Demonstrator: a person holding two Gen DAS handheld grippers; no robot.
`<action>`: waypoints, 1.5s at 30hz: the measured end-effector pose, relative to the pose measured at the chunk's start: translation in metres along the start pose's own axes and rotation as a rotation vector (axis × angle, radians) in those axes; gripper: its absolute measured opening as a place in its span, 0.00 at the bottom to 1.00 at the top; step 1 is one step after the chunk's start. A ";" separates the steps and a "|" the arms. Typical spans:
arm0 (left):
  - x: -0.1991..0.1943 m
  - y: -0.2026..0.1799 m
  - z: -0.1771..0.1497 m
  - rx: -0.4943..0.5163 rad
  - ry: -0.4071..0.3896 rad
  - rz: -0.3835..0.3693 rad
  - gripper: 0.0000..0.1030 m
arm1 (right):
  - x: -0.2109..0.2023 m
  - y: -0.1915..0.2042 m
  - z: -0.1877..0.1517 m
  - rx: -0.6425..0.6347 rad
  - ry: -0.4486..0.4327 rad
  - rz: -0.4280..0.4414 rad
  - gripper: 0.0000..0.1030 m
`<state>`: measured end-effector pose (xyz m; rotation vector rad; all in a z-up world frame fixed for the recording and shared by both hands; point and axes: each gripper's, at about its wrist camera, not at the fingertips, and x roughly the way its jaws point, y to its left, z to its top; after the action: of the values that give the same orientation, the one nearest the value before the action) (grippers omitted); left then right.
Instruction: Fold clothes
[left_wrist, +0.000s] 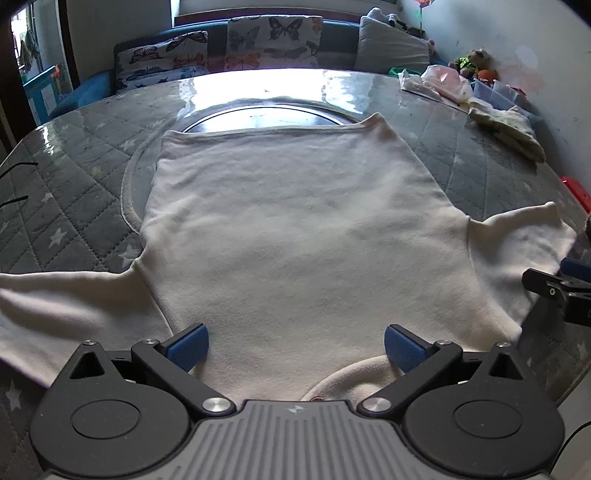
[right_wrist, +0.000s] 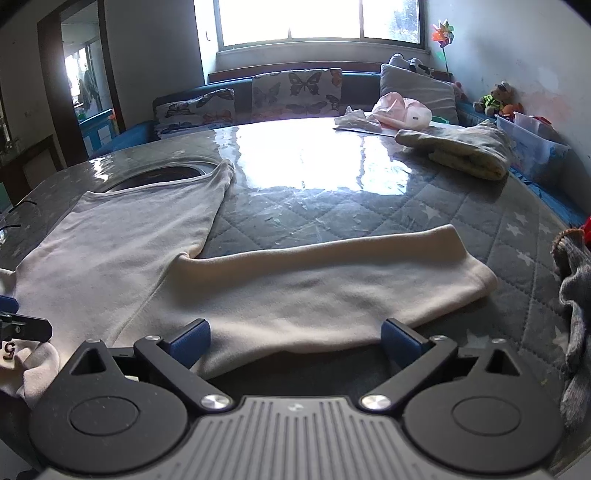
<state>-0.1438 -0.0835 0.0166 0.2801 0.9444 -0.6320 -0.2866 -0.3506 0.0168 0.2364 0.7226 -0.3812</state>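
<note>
Spread flat across quilted grey table cover (left_wrist: 74, 206): cream long-sleeved shirt (left_wrist: 295, 229), hem toward 12 o'clock, collar at 6 o'clock. Poised over collar, left gripper (left_wrist: 295, 349), jaws released. Over near edge of right sleeve (right_wrist: 332, 280), right gripper (right_wrist: 295, 341), jaws likewise released, grasping nothing. At 2 o'clock, folded greenish garment (right_wrist: 465, 151).

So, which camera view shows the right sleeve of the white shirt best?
The right wrist view: the right sleeve lies across its middle, visible up to the cuff. The left wrist view shows it only small, at the right edge.
</note>
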 end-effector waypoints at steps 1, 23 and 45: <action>0.000 0.000 0.000 -0.002 0.002 0.003 1.00 | 0.000 0.000 0.000 -0.001 0.001 -0.002 0.98; 0.004 -0.007 -0.001 0.010 0.001 0.046 1.00 | 0.001 0.003 -0.005 -0.020 0.011 -0.024 1.00; 0.004 -0.008 -0.001 0.006 0.000 0.055 1.00 | -0.001 0.002 -0.006 -0.027 0.013 -0.026 1.00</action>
<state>-0.1477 -0.0906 0.0132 0.3111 0.9318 -0.5842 -0.2894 -0.3463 0.0132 0.2040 0.7439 -0.3948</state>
